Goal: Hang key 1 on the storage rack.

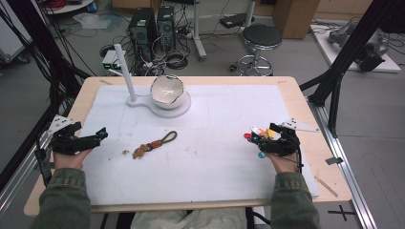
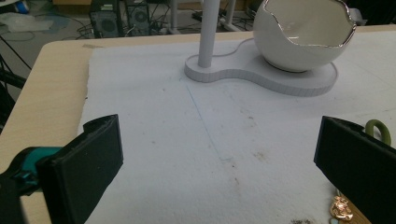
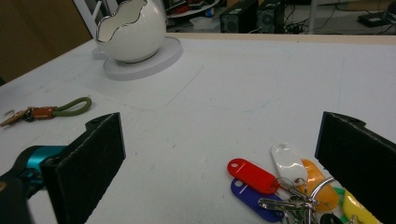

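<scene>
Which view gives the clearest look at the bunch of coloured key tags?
The right gripper view: the key tags lie close up, each colour and the ring distinct. The high view shows them small, partly behind the right claw. The left gripper view looks toward the bowl instead.

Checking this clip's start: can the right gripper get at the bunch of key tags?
Probably yes: the right gripper has its jaws open, with the key tags lying on the mat just ahead, nothing between.

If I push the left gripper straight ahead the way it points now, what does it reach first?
Probably the white stand's base with the egg-shaped bowl; bare mat lies between. The open left gripper leaves the olive-loop keychain off to one side.
</scene>
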